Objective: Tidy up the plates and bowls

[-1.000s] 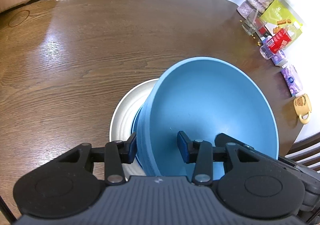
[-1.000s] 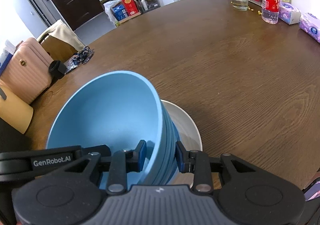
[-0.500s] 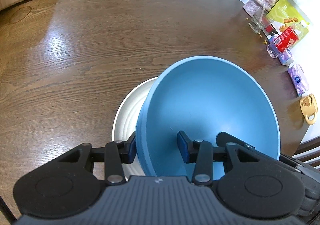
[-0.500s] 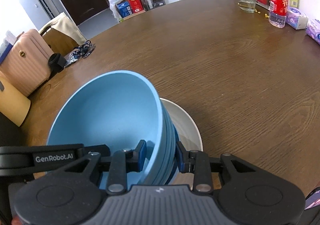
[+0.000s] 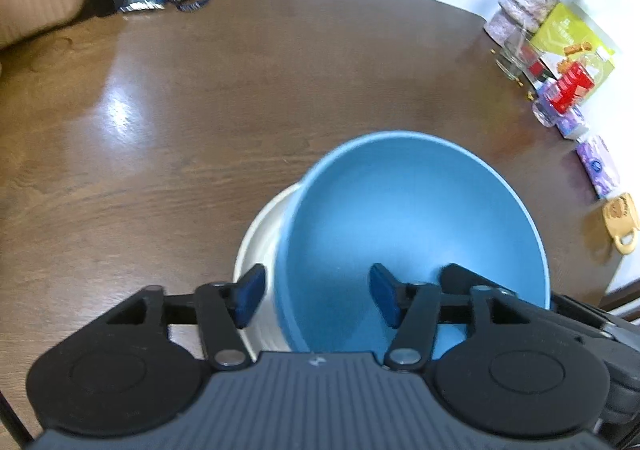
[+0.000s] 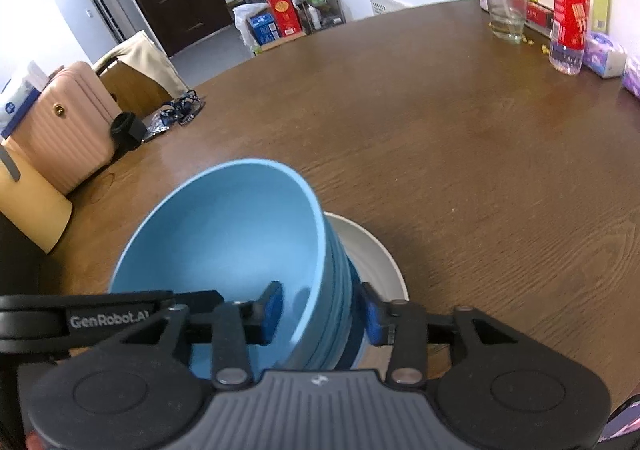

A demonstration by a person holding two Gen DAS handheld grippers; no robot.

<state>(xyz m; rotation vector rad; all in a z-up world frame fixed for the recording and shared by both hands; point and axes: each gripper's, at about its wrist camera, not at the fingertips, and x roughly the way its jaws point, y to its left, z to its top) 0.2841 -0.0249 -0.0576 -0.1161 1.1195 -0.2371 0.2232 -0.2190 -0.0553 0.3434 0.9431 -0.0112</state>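
Round brown wooden table bearing a white ribbed plate, on which stands a light-blue bowl. Left gripper and right gripper each straddle opposite bowl walls, jaws parted, pads clear of the rim, gripping nothing.

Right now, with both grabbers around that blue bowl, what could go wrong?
The left gripper and right gripper each have one of their fingers inside the blue bowl and one outside. Pulled away crookedly, a finger could hook the rim and tip it. The bowl sits nested in other blue bowls on a white plate, so a snag might drag the whole stack across the table.
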